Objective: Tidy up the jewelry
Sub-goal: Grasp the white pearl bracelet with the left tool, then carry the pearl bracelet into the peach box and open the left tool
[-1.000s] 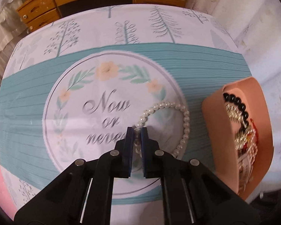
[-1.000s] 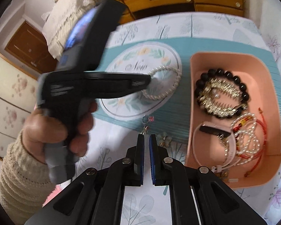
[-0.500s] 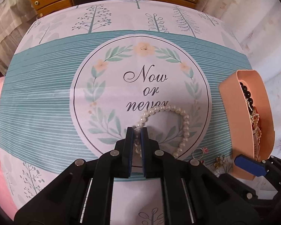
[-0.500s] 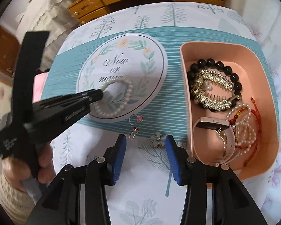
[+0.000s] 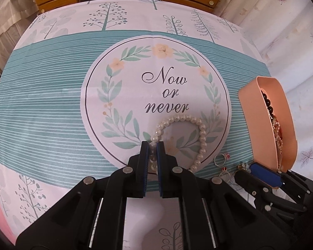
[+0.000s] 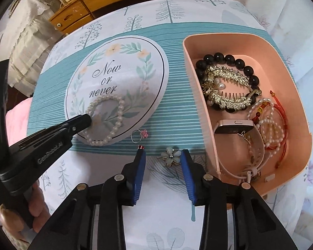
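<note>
Pearl bracelet [image 5: 184,134] lay on table [image 5: 52,108], clamped at one end by left gripper [image 5: 153,145]. Right gripper [image 6: 162,160], fingers just closing in yet still apart, straddled flower brooch [image 6: 170,156] untouched beside pink tray [image 6: 198,95].

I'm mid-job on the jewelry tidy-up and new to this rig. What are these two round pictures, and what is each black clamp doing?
No robot here: a person holds a two-finger clamp in each hand, with a fisheye camera on each clamp looking along its fingers. One picture comes from each clamp.

The left gripper is shut on the pearl bracelet, which lies on the printed cloth.

The right gripper stands open around a flower brooch, pads not pressing it; its jaws have just been closing. Two rings lie nearby. The pink tray holds the sorted jewelry.
</note>
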Available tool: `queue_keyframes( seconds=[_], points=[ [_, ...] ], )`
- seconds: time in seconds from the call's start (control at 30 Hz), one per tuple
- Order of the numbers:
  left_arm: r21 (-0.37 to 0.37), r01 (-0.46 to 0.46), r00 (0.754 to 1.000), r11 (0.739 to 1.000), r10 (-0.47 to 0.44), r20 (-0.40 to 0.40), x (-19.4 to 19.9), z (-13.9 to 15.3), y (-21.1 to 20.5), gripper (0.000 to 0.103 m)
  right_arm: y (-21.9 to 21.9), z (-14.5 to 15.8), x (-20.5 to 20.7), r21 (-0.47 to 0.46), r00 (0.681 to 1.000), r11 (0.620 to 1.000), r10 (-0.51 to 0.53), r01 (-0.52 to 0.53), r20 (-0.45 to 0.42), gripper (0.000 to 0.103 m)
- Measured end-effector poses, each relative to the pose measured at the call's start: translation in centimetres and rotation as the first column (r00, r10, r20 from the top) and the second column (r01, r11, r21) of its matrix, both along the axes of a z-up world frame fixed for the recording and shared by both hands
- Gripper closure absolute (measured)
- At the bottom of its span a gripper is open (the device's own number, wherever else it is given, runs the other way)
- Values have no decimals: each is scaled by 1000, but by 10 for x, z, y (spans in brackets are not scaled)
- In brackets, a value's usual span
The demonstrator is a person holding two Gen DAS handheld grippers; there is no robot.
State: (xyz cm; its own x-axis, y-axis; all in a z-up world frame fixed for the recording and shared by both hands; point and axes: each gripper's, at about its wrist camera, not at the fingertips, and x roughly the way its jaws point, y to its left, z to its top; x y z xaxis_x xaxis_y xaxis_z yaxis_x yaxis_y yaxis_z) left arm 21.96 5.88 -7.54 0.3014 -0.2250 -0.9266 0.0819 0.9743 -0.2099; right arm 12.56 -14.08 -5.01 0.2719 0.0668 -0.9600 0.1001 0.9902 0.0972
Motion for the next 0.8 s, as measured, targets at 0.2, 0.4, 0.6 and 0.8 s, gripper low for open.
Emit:
queue_keyframes(
  seconds=[0.2,0.4,0.6,0.8],
  points=[
    [-22,4,1000,1000,-4,6,-3,0,4,98,6,-5,4,-27,1000,1000,-12,12,-3,79],
    [-33,4,1000,999,-3,12,-9,2,5,98,3,-5,6,-16,1000,1000,-20,20,21,83],
    [-32,30,997,999,-27,73,-19,30,0,98,0,21,-8,47,995,999,4,-9,95,83],
    [-46,64,987,997,-57,150,-33,71,-14,98,-6,64,-28,57,974,998,26,-40,225,83]
  ],
)
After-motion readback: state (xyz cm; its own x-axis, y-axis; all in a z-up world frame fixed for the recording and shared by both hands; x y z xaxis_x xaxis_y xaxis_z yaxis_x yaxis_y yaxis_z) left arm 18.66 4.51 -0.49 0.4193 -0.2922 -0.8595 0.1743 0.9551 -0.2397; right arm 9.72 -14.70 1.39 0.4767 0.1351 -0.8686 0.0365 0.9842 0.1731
